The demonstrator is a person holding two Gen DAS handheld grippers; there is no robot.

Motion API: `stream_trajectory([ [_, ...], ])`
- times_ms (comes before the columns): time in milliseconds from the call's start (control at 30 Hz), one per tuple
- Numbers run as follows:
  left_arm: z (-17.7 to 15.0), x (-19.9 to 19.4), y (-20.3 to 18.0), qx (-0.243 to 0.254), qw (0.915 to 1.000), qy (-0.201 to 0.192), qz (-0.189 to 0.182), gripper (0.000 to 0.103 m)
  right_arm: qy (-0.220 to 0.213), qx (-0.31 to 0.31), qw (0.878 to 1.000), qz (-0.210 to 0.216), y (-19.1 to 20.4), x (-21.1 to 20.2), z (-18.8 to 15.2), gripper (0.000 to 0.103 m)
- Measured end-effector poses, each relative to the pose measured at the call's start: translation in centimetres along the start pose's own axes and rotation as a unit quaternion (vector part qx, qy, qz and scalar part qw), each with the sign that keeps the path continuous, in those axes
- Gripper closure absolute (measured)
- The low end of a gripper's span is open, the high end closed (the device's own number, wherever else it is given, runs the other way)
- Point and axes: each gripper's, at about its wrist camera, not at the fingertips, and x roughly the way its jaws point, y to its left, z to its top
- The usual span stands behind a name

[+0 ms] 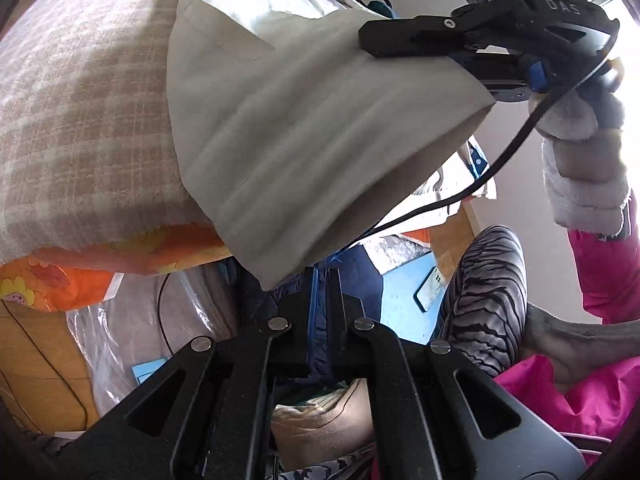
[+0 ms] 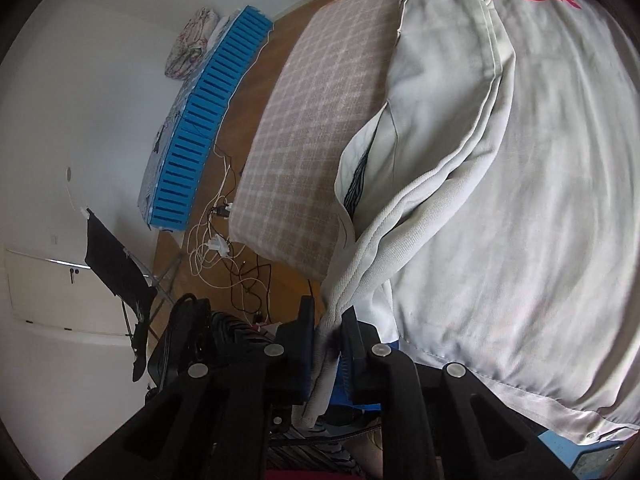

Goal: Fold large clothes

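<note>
A large pale grey garment [image 2: 500,200] with red letters and blue trim lies on a checked beige mattress [image 2: 312,136]. My right gripper [image 2: 326,324] is shut on a bunched fold of the garment's edge. In the left wrist view the garment [image 1: 304,128] hangs lifted between both grippers. My left gripper [image 1: 319,280] is shut on its lower corner. The right gripper [image 1: 404,38] shows at the upper right of that view, clamped on the upper edge.
A blue slatted panel [image 2: 208,108] leans by the white wall, with tangled cables [image 2: 224,240] on the wooden floor. An orange flowered sheet [image 1: 60,276] lies under the mattress [image 1: 80,112]. The person's striped leg [image 1: 488,292] and pink sleeve [image 1: 608,280] are at the right.
</note>
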Motion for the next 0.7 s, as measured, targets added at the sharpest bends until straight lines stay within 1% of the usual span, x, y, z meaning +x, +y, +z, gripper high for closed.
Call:
stream_trajectory([
  [67, -0.1, -1.3, 0.3, -0.007, 0.9999, -0.012, 0.008, 0.103, -0.003, 0.017, 1.0, 0.014, -1.2, 0.1, -0.5, 0.093],
  [133, 0.0, -3.3, 1.0, -0.011, 0.9993, -0.033, 0.015, 0.103, -0.011, 0.038, 0.999, 0.033, -2.3, 0.3, -1.2, 0.093],
  [200, 0.4, -4.8, 1.4, -0.012, 0.9983, -0.049, 0.03, 0.103, -0.014, 0.052, 0.997, 0.051, -3.8, 0.7, -2.1, 0.093],
  [333, 1.7, -5.9, 1.8, -0.008, 0.9956, -0.068, 0.064, 0.103, -0.004, 0.092, 0.994, 0.05, -7.2, 3.4, -3.7, 0.093],
  [367, 2.1, -5.8, 1.8, -0.007, 0.9951, -0.07, 0.069, 0.103, 0.005, 0.095, 0.995, 0.04, -7.9, 4.3, -4.1, 0.092],
  [400, 2.6, -5.5, 1.7, -0.005, 0.9949, -0.071, 0.071, 0.103, 0.011, 0.092, 0.995, 0.02, -8.3, 5.0, -4.4, 0.089],
  [433, 3.0, -5.2, 1.5, -0.001, 0.9947, -0.072, 0.074, 0.103, 0.011, 0.086, 0.996, 0.011, -8.5, 5.3, -4.6, 0.089],
  [467, 3.5, -4.8, 1.3, 0.003, 0.9943, -0.073, 0.079, 0.103, 0.009, 0.08, 0.997, 0.017, -8.6, 5.1, -4.7, 0.088],
  [533, 4.4, -3.6, 0.8, 0.012, 0.9937, -0.071, 0.086, 0.103, 0.0, 0.062, 0.998, 0.008, -8.1, 4.2, -4.7, 0.082],
  [567, 4.8, -3.1, 0.6, 0.017, 0.9931, -0.073, 0.09, 0.103, -0.007, 0.047, 0.999, -0.004, -7.7, 3.5, -4.8, 0.076],
  [600, 5.1, -2.5, 0.3, 0.023, 0.9922, -0.076, 0.097, 0.103, -0.015, 0.032, 0.999, -0.014, -7.6, 2.6, -5.0, 0.072],
  [700, 6.0, -0.7, -0.4, 0.031, 0.9904, -0.081, 0.108, 0.103, -0.047, -0.011, 0.997, -0.059, -6.8, -0.1, -5.8, 0.069],
])
